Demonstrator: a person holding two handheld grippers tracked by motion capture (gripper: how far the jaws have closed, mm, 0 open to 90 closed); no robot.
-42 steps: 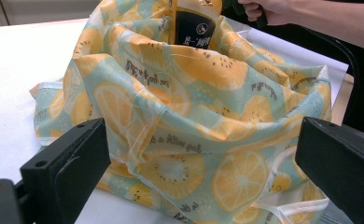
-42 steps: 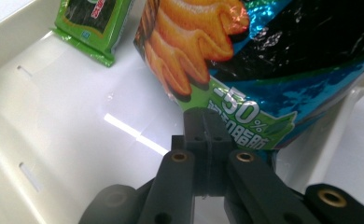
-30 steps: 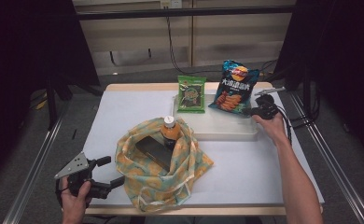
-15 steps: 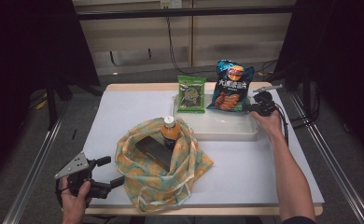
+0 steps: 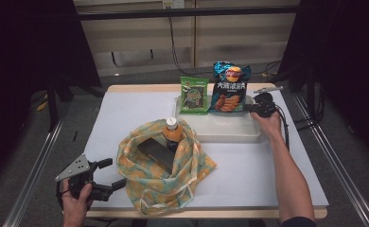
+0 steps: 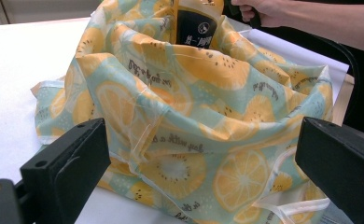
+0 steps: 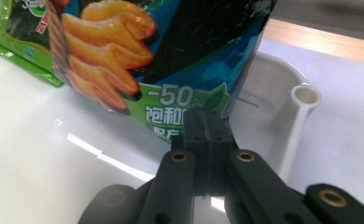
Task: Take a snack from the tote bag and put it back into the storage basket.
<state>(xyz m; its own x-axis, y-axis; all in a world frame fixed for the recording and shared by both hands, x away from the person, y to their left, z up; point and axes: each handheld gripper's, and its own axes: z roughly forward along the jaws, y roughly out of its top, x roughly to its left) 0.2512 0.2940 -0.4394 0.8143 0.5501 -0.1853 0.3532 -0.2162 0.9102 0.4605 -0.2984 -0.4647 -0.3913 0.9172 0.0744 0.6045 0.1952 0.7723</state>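
A blue chips bag [image 5: 229, 87] stands upright at the back of the white tray [image 5: 227, 130]. My right gripper [image 5: 249, 108] is shut on its lower right corner. In the right gripper view the shut jaws [image 7: 207, 121] pinch the bottom edge of the chips bag [image 7: 171, 46]. A green snack packet [image 5: 194, 94] leans beside it on the left. A lemon-print cloth bag [image 5: 163, 170] lies open in front, holding an orange drink bottle [image 5: 172, 132] and a dark flat pack [image 5: 155, 153]. My left gripper [image 5: 108, 177] is open at the table's front left, its jaws facing the cloth bag [image 6: 185, 116].
The tray's white rim and a round corner tab [image 7: 306, 95] lie just right of the chips bag. A wooden table edge [image 5: 144, 88] runs along the back. Metal rails [image 5: 36, 165] flank the table. The person's right forearm [image 5: 286, 170] stretches over the right side of the table.
The right gripper has shifted slightly left and back with the chips bag, which now stands more upright. The left gripper has stayed put.
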